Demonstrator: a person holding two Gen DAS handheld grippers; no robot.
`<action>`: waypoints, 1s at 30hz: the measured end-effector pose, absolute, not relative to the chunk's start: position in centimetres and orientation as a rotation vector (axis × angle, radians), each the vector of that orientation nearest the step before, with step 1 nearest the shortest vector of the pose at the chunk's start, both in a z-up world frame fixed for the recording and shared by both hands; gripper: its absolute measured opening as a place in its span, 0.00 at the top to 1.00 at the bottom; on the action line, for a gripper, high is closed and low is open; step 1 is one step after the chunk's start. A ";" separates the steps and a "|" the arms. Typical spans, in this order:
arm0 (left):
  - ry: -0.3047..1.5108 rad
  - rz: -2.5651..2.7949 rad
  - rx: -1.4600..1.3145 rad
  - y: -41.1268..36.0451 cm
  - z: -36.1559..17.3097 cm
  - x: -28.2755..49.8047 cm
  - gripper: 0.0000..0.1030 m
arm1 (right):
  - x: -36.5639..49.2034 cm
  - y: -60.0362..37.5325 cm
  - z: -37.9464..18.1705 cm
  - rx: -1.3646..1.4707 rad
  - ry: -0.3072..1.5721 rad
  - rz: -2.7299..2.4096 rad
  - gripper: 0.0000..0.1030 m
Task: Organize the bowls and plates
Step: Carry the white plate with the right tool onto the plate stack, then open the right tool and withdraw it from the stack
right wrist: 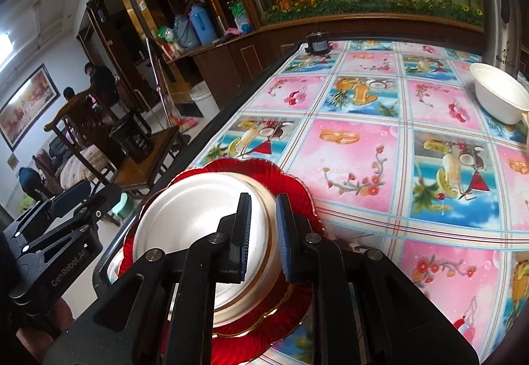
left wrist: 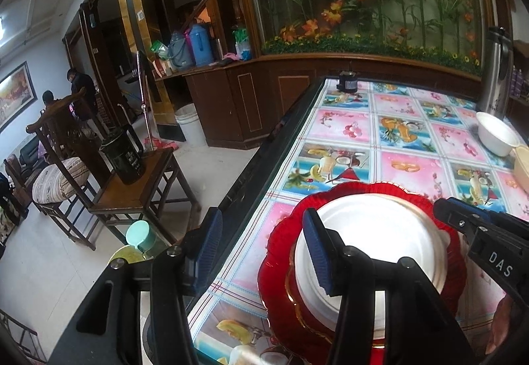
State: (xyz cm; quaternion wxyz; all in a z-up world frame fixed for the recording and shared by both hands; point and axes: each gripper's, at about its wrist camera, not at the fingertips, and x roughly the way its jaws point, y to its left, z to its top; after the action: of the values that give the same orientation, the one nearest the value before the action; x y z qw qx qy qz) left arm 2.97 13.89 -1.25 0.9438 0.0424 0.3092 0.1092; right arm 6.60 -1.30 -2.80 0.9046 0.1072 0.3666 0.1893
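Note:
A white bowl (left wrist: 380,232) (right wrist: 195,216) sits on a red scalloped plate (left wrist: 281,249) (right wrist: 291,186) near the table's left edge. My right gripper (right wrist: 264,232) straddles the bowl's right rim, shut on it, one pad inside the bowl and one outside. It enters the left wrist view from the right (left wrist: 446,204). My left gripper (left wrist: 263,249) stands open: its right finger hangs over the bowl's inside, its left finger is out past the table edge, and neither pad presses on anything. It shows at the left of the right wrist view (right wrist: 82,199).
A second white bowl (left wrist: 496,133) (right wrist: 499,93) lies at the far right, beside a cream dish (left wrist: 522,166) and a steel flask (left wrist: 496,67) (right wrist: 502,1). A small black object (left wrist: 347,82) stands at the far edge. A wooden stool with a black jug (left wrist: 124,159) and chairs stand left of the table.

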 end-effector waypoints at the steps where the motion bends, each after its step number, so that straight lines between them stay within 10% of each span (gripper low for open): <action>1: 0.627 0.221 0.086 13.8 -1.1 2.9 0.50 | 6.6 -1.4 -2.8 0.224 0.757 0.392 0.85; 30: 0.824 -0.162 0.054 -5.1 1.2 7.2 0.32 | 2.9 -22.8 -2.8 0.334 0.561 0.157 0.85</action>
State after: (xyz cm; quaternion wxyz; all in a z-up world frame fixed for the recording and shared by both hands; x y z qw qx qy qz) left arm 7.23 -5.14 1.17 0.9129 0.0261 0.3998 -0.0787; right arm 2.92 -22.82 -2.79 0.9442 0.1638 0.2753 0.0770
